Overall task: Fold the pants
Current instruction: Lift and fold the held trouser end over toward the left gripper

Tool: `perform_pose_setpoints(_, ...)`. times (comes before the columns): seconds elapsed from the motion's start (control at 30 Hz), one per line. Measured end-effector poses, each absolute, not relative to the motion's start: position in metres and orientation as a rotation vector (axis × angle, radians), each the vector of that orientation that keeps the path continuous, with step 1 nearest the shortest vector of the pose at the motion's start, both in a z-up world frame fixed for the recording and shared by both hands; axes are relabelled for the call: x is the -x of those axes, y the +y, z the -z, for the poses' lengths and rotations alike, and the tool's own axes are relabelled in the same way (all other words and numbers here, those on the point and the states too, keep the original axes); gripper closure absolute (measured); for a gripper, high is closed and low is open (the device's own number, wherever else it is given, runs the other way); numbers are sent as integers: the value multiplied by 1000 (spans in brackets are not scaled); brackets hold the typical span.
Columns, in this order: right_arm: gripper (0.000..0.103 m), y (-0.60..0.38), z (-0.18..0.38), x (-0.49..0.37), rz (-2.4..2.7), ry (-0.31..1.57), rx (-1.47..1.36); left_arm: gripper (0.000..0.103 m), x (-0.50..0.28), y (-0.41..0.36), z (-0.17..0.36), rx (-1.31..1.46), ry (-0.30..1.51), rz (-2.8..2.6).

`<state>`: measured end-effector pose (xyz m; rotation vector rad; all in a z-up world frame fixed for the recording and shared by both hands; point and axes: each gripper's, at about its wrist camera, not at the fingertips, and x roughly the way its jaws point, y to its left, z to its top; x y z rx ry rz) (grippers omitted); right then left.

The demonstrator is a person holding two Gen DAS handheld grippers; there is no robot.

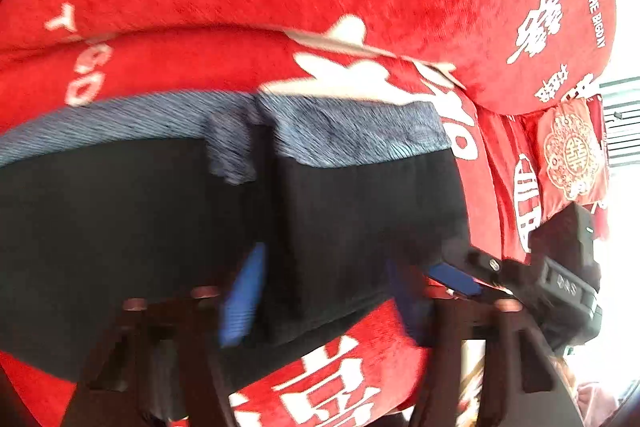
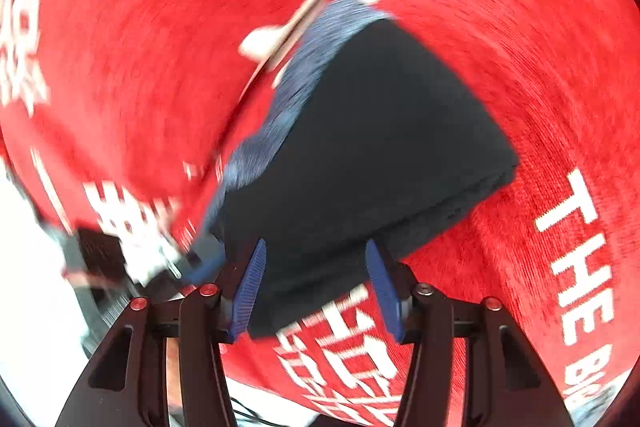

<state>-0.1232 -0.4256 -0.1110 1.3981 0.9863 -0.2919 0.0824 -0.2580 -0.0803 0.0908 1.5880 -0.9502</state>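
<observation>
Two grippers over pants [image 2: 360, 147] | pants folded, on red cloth [image 2: 540, 107] | soft, light, limp; grab at thick fold edge | left gripper [image 1: 320, 291] jaws apart, straddling fabric | right gripper [image 2: 316, 287] jaws apart, unclamped.

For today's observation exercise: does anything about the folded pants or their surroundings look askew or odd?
Slightly. The black pants are a compact fold on the red cloth, but their grey waistband lies bunched and uneven along one edge.

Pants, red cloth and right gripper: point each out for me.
pants [image 2: 372, 147], right wrist view, on the black folded panel.
red cloth [image 2: 140, 47], right wrist view, on a bare stretch left of the pants.
right gripper [image 2: 316, 287], right wrist view, midway between its blue fingertips.
</observation>
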Motion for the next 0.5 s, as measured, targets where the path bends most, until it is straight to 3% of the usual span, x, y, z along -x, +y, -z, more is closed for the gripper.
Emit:
perform_pose_setpoints(0.03,55,-428,118,124,294,975,-1433,73,-80,-263,85,-111,1593,941)
perform_pose_setpoints(0.07,89,-428,125,124,300,971,-1459,79,-77,-264,86,-135,1591,927)
perform_pose_setpoints(0.1,98,-426,131,123,316,982,-1476,82,-75,-264,84,-155,1580,915)
perform_pose_setpoints(0.27,99,-411,106,115,269,1001,-1400,82,-65,-239,65,-240,1496,881)
perform_pose_setpoints(0.5,95,-406,126,100,231,1136,-1331,82,-77,-217,68,-260,1488,712)
